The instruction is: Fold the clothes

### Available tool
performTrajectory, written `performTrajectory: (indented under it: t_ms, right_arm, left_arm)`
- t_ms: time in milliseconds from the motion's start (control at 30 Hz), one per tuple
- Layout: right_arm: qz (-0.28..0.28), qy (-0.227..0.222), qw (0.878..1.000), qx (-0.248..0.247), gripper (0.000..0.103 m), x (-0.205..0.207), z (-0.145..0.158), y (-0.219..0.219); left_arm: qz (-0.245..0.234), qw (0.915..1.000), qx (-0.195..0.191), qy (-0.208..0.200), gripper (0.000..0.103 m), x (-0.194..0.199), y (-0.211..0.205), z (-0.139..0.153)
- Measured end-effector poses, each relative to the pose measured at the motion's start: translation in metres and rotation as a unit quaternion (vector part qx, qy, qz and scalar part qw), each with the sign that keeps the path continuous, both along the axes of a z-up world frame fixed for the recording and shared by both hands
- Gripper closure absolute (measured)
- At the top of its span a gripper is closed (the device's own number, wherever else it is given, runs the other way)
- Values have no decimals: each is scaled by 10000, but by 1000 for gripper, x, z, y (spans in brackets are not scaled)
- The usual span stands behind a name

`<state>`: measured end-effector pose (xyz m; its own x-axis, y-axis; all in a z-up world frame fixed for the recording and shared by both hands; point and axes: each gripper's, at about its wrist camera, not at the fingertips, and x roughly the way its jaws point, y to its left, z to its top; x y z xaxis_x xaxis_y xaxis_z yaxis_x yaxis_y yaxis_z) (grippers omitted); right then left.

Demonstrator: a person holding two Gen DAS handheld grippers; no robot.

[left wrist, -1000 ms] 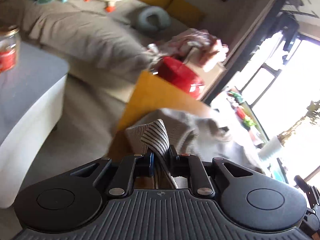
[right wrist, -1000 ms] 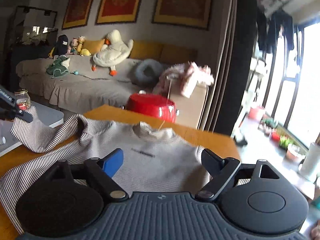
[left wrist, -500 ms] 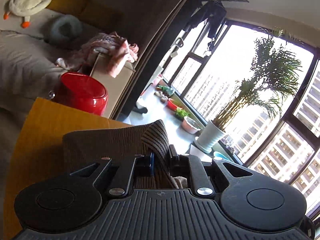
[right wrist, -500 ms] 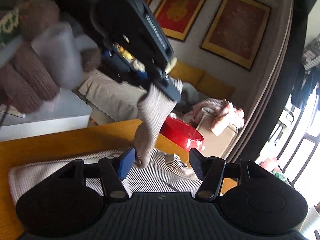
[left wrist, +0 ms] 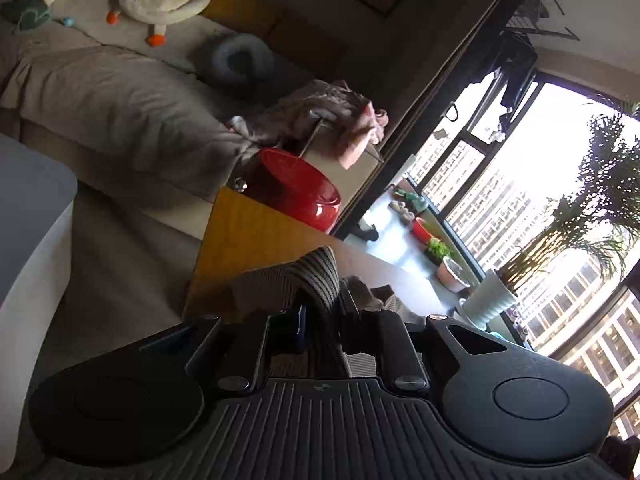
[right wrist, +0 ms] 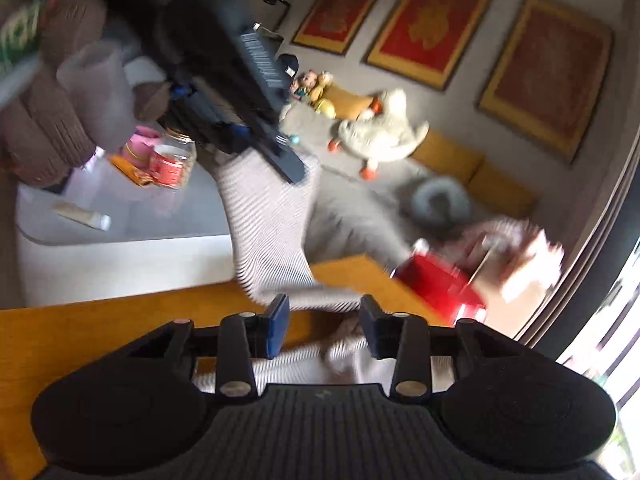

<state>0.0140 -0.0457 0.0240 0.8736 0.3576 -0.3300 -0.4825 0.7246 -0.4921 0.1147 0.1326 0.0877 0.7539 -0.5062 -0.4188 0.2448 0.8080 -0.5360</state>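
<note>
A grey striped sweater (right wrist: 272,236) lies partly on the orange wooden table (right wrist: 100,332). My left gripper (left wrist: 322,320) is shut on its sleeve (left wrist: 316,276) and holds it lifted above the table. In the right wrist view the left gripper (right wrist: 292,168) shows at upper left with the sleeve hanging from it. My right gripper (right wrist: 323,326) is open, low over the sweater's body (right wrist: 344,356), with cloth between and below its blue pads (right wrist: 277,322).
A red pot (left wrist: 300,188) and a cardboard box with pink clothes (left wrist: 340,120) stand beyond the table's far edge. A grey sofa with plush toys (right wrist: 380,136) lies behind. A white side table (right wrist: 120,216) with jars stands to the left. Windows are at the right.
My left gripper has swung back toward the sofa side, still holding the sleeve up. My right gripper has narrowed its opening and moved over the sweater near the table's far corner.
</note>
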Motion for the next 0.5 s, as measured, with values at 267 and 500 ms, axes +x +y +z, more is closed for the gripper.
performTrajectory:
  t_ms: [267, 500]
  right_arm:
    - [-412, -617, 9952, 640, 53, 19, 14, 5]
    - [-1393, -346, 9813, 1280, 72, 54, 31, -85]
  left_arm:
    - [-649, 9961, 226, -548, 86, 13, -81, 34]
    - [-1055, 9917, 614, -413, 78, 45, -157, 27]
